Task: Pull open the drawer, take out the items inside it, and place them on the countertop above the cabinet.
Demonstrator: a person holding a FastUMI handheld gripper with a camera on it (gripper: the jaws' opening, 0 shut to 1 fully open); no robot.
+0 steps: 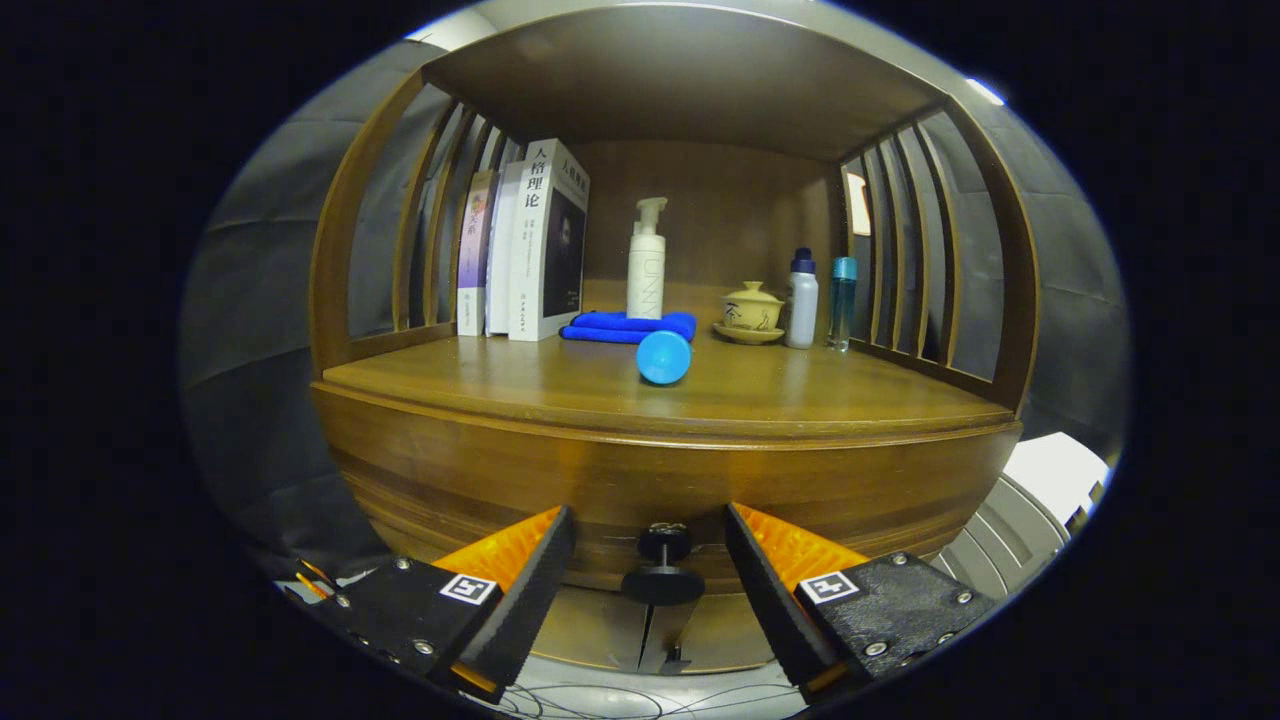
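Level, jaws astride drawer knob point(662, 572)

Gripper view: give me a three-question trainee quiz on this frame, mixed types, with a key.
1. True or false: the gripper is shut on the drawer knob.
2. What lies just in front of the pump bottle on the countertop?
A. the blue cloth
B. a red plate
C. a pair of scissors
3. Fill in: the books stand at the shelf's ____ end, opposite the two small bottles.

Key
1. False: the fingers are open, with the knob between them and untouched.
2. A
3. left
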